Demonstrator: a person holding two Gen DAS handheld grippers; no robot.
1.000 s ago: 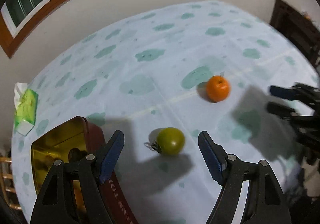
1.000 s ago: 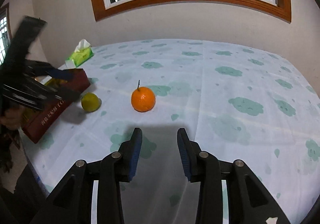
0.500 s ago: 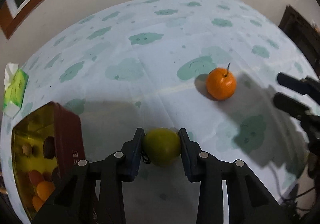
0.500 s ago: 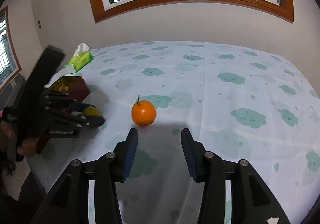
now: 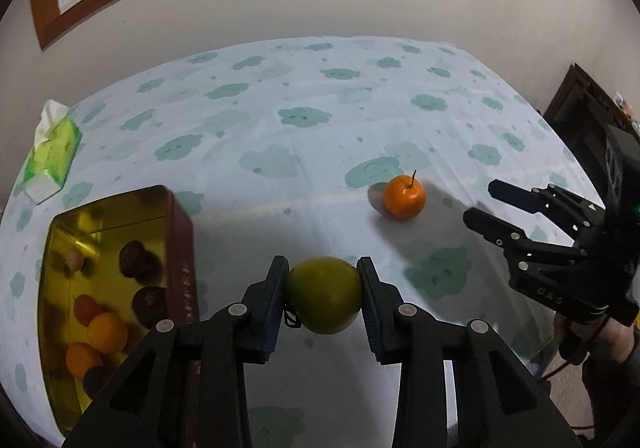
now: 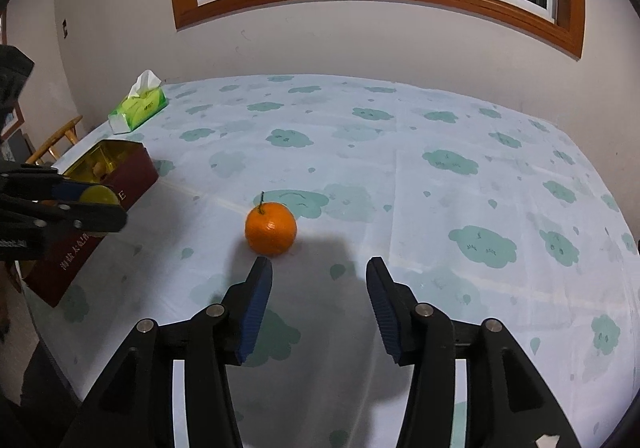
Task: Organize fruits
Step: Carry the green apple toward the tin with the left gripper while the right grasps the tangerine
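Observation:
My left gripper (image 5: 323, 290) is shut on a green fruit (image 5: 323, 295) and holds it above the table, just right of the dark red tin box (image 5: 181, 244). The box has a gold lining and holds several orange and dark fruits. An orange with a stem (image 5: 404, 196) sits on the cloud-print tablecloth, also in the right wrist view (image 6: 271, 227). My right gripper (image 6: 318, 290) is open and empty, just short of the orange and a little to its right. The left gripper with the green fruit (image 6: 99, 195) shows at the left edge there.
A green tissue pack (image 5: 50, 156) lies at the table's far left corner, beyond the box (image 6: 120, 176). A wooden chair (image 6: 56, 140) stands off the left edge. Dark furniture (image 5: 580, 120) stands to the right. The wall and window are behind the table.
My left gripper closed on the green fruit and lifted it off the table, tilting up. My right gripper moved closer to the orange and opened wider.

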